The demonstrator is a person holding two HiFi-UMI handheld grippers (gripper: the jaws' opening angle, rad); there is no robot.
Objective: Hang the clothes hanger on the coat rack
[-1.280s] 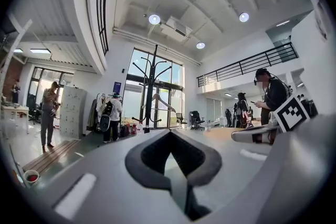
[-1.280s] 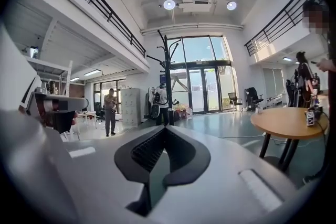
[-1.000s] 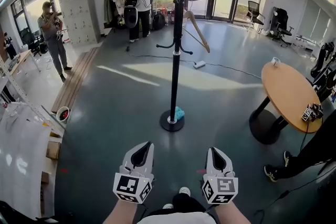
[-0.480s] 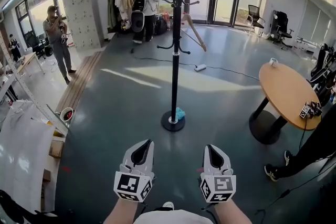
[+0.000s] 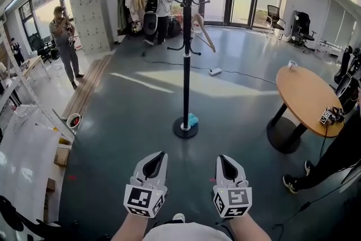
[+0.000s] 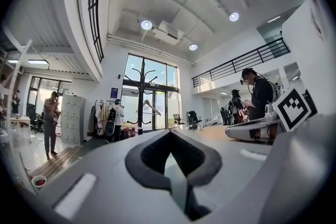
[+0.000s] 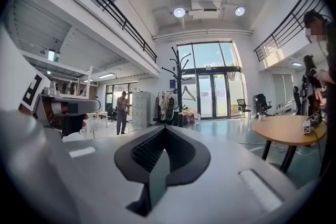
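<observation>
Nearest, two tools point level across the floor. The left tool (image 5: 158,155) and the right tool (image 5: 221,158) each have their jaws pressed together with nothing between them. Ahead stands one black coat rack (image 5: 185,70), its pole upright on a round base, with one small blue thing (image 5: 193,120) against that base. One wooden clothes hanger (image 5: 204,32) hangs high on the rack's right side, its long axis slanting down to the right. To the right is one round wooden counter (image 5: 304,96). Farther back, one person (image 5: 65,42) stands near grey lockers (image 5: 90,20).
</observation>
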